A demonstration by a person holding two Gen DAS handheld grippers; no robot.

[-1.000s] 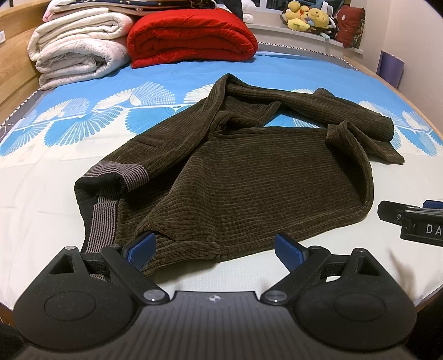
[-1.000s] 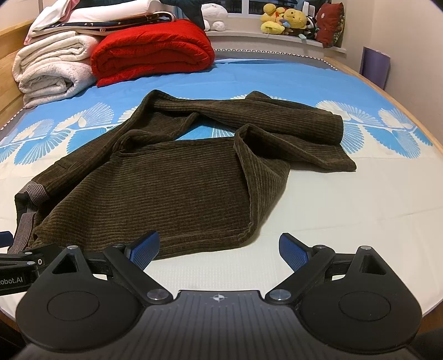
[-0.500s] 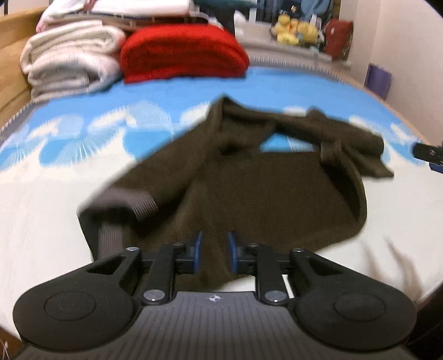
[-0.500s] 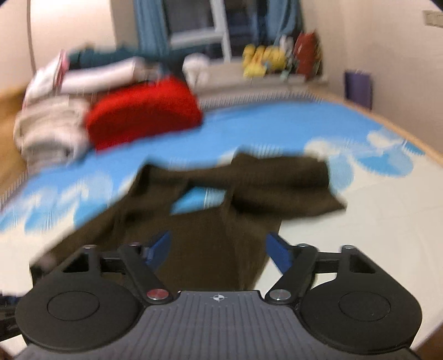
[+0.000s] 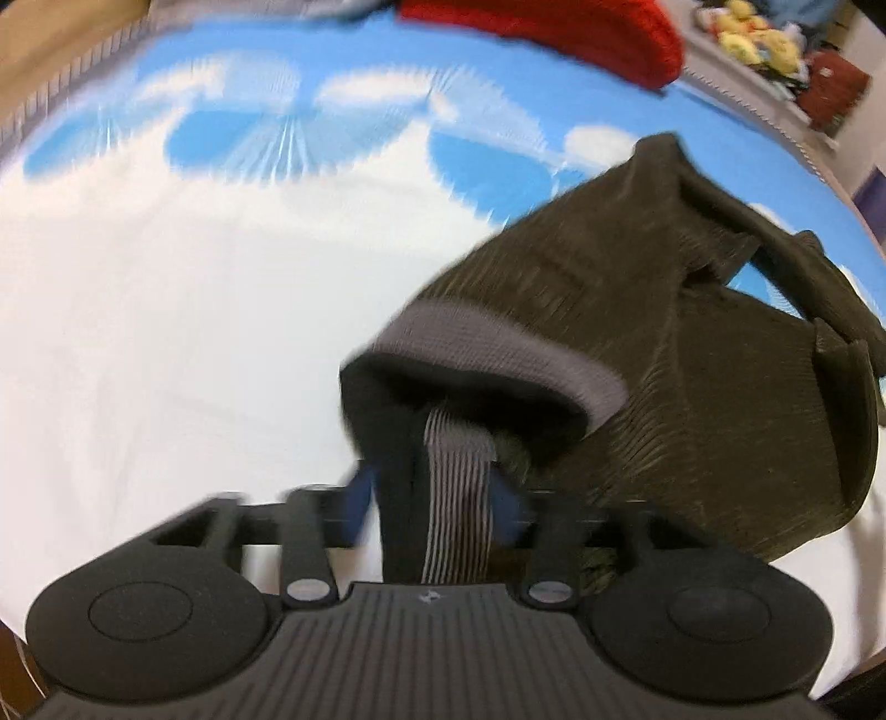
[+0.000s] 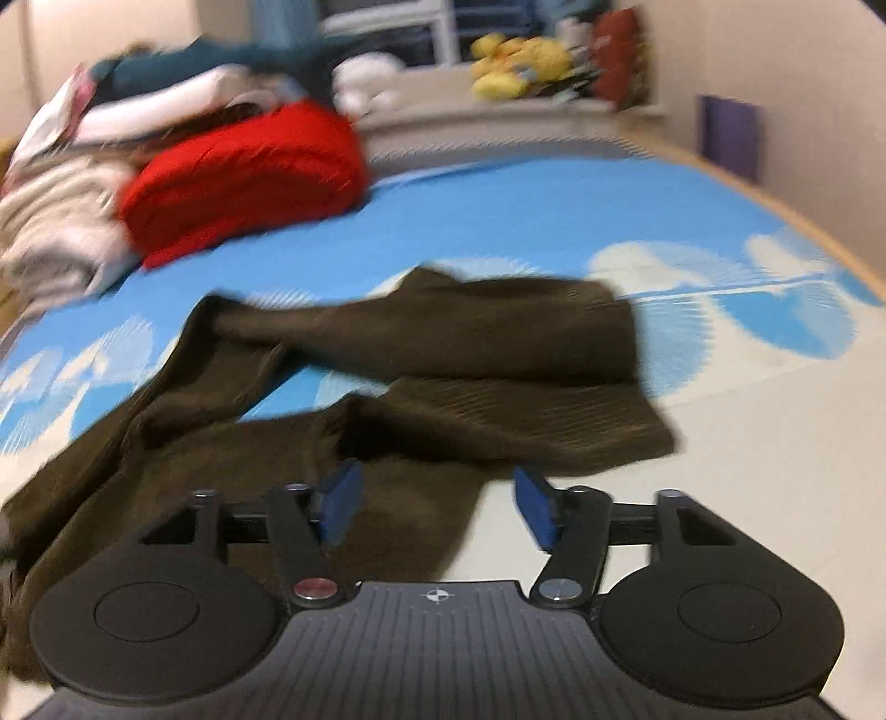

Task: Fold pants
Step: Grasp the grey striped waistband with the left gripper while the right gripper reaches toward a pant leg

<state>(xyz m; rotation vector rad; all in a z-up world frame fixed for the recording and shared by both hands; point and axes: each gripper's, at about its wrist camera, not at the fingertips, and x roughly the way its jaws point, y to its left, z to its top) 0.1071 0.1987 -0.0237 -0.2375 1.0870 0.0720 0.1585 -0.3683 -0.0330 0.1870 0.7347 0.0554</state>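
Left wrist view: the left gripper has its two blue-padded fingers drawn close together on the striped grey waistband of the brown corduroy pants. The band passes between the pads and runs down toward the gripper body, so the grip is on the waistband. The waist opening is pulled up into a hood shape just beyond the fingertips, with the grey rib trim curving over it. The rest of the garment trails to the far right across the bed sheet, which is white near the camera and blue with white fan prints farther away. A red folded blanket lies at the far edge. The frame is motion-blurred.

Right wrist view: the right gripper has its blue pads set well apart — nothing sits between them. The left pad is over the near edge of the pants; the right pad is over bare white sheet. Contact with the fabric cannot be judged because of blur. The pants spread from the near left toward the centre, with one leg lying crosswise to the right — its end is on the boundary of the blue and white areas. At the far left, the red blanket sits beside a pile of pale bedding. Yellow plush toys are on the far ledge.
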